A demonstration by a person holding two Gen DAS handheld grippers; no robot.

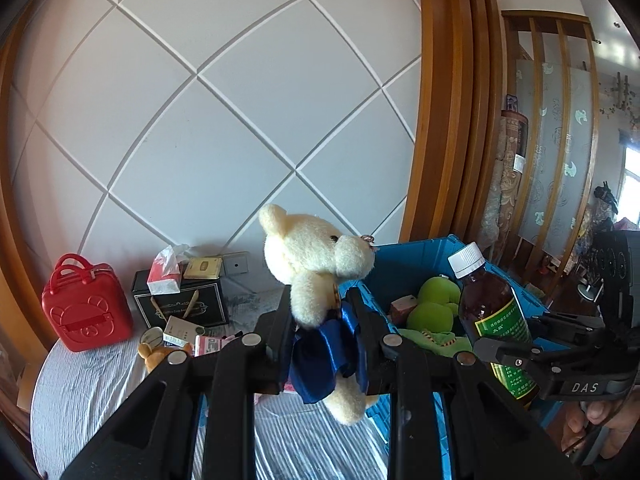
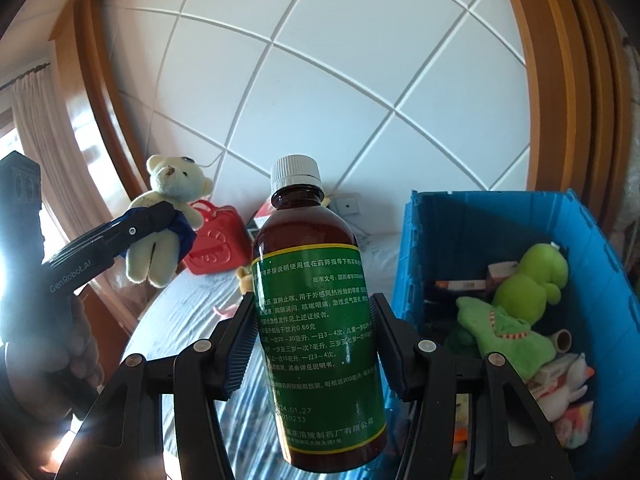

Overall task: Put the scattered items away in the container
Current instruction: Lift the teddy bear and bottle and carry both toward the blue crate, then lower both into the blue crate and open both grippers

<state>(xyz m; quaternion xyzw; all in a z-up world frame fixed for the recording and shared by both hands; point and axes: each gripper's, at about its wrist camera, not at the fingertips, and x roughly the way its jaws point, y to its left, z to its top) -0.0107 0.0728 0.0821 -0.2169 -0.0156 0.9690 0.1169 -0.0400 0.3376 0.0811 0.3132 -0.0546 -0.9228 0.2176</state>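
Left tool [image 1: 322, 316] clamped on teddy bear [image 1: 316, 264] at blue skirt, centre frame, clear of bed. Right tool [image 2: 314, 344] clamped on brown medicine bottle [image 2: 316, 320], upright, centre frame. Blue crate [image 2: 520, 220] at right, green plush frog [image 2: 528, 276] inside. Red case [image 1: 86, 308] at left on bed.

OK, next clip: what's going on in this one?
A person is tidying a cluttered bed with a handheld gripper in each hand. The left gripper is clamped on a cream teddy bear in a blue outfit, and the right gripper grips a brown medicine bottle with a white cap. Both are held up in the air beside the blue crate, which already holds a green plush toy and small packets. A red case and boxes remain on the bed.
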